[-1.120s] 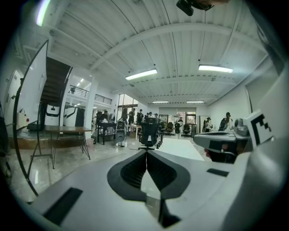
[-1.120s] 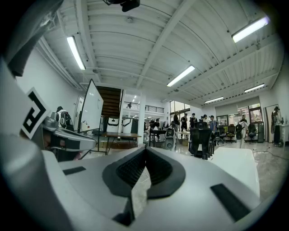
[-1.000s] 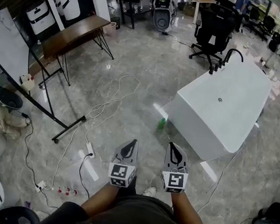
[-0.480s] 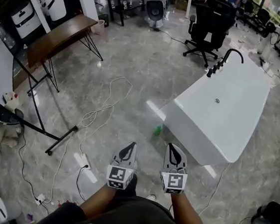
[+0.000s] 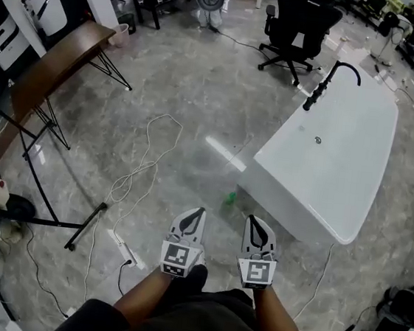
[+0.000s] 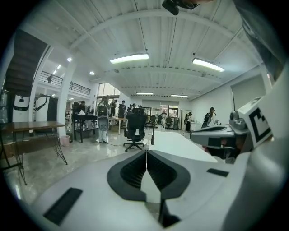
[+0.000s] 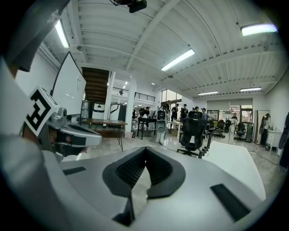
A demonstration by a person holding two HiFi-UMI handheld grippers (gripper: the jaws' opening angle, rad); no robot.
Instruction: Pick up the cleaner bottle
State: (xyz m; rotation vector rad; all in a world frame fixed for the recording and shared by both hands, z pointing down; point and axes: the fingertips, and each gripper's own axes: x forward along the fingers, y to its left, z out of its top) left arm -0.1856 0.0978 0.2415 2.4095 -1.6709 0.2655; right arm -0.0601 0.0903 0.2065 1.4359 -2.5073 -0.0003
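Note:
A small green cleaner bottle (image 5: 230, 198) stands on the grey floor beside the near corner of the white bathtub (image 5: 339, 176). My left gripper (image 5: 199, 212) and right gripper (image 5: 250, 220) are held side by side in front of me, above the floor and short of the bottle. Both point ahead, almost level. In the left gripper view the dark jaws of the left gripper (image 6: 146, 152) meet with nothing between them. The right gripper (image 7: 145, 149) is likewise shut and empty. The bottle shows in neither gripper view.
A black faucet (image 5: 328, 82) rises at the tub's far end. A white cable (image 5: 144, 165) and a power strip (image 5: 124, 250) lie on the floor to the left. A wooden table (image 5: 51, 69), a black stand leg (image 5: 85, 225) and an office chair (image 5: 297, 23) stand around.
I have walked forward with both grippers: the bathtub and green bottle have come closer and shifted down and left in the head view. Both grippers stayed shut.

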